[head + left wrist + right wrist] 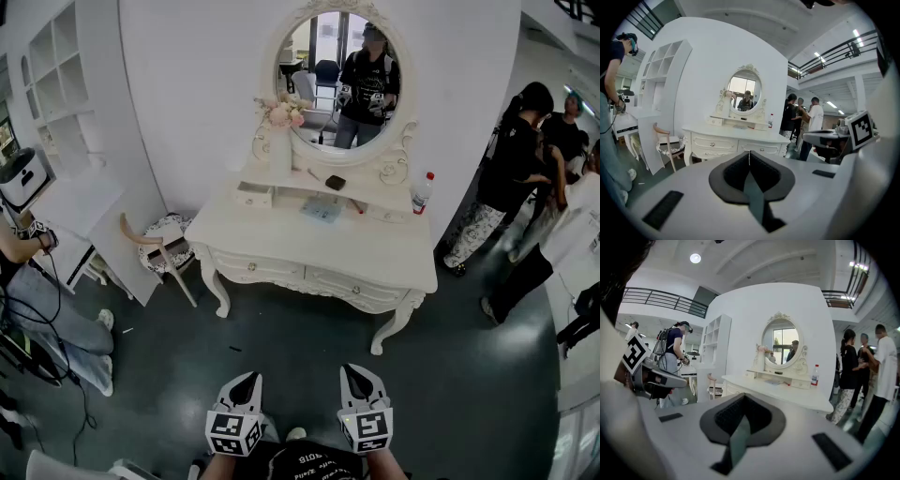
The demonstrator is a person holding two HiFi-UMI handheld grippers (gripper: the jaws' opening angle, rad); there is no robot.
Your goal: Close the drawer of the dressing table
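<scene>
The left gripper point(251, 376) and right gripper point(351, 369) are held shut and empty, well in front of the dressing table point(281, 239). A small drawer point(254, 195) is seen protruding from that table's upper shelf, at its left end.

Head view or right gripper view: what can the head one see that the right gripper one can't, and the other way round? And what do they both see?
Only the head view shows the curved table legs. Only the right gripper view shows the round ceiling lamp and the balcony railing. Both show the white dressing table, its oval mirror, the red-capped bottle and the chair.
</scene>
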